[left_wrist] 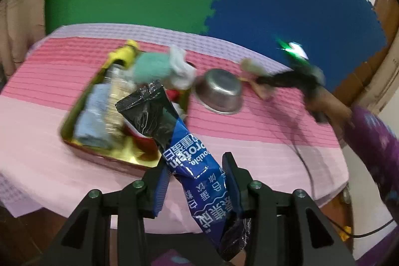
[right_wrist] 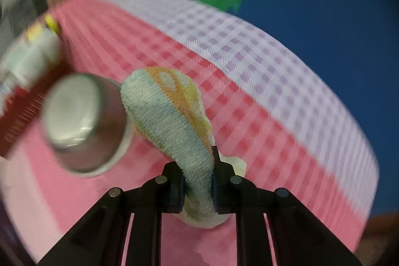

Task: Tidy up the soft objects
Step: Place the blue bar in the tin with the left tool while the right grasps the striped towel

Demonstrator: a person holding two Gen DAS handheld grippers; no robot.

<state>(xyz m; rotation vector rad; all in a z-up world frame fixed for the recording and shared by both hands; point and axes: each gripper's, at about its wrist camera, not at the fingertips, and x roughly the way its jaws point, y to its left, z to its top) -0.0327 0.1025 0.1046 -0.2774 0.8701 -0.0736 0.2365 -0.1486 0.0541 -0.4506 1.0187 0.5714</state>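
- The left claw [left_wrist: 197, 181] is gripping a blue-and-black snack packet [left_wrist: 185, 141] around its middle, so both crimped ends are sticking out free of the jaws; gripping mid-body is probably keeping the limp packet from folding over.
- The packet's upper end is hanging just in front of the gold-lined tray [left_wrist: 139, 158], which is the landmark for everything below.
- The tray is already holding a folded blue cloth [left_wrist: 91, 116], a teal plush item [left_wrist: 149, 66] and a yellow-capped item [left_wrist: 124, 54]; it appears to be serving as the collection point for soft things.
- An upturned steel bowl [left_wrist: 219, 91] is resting on the surface [left_wrist: 249, 141] just right of the tray, apart from its rim.
- The right claw [right_wrist: 198, 185] is closing tightly on a rolled terry cloth [right_wrist: 172, 121], pinching it at one end so that the striped bulk is protruding forward.
- This cloth is sitting beyond the bowl from the tray, well apart from the tray itself.
- Judgement: both items are awaiting transfer into the tray.
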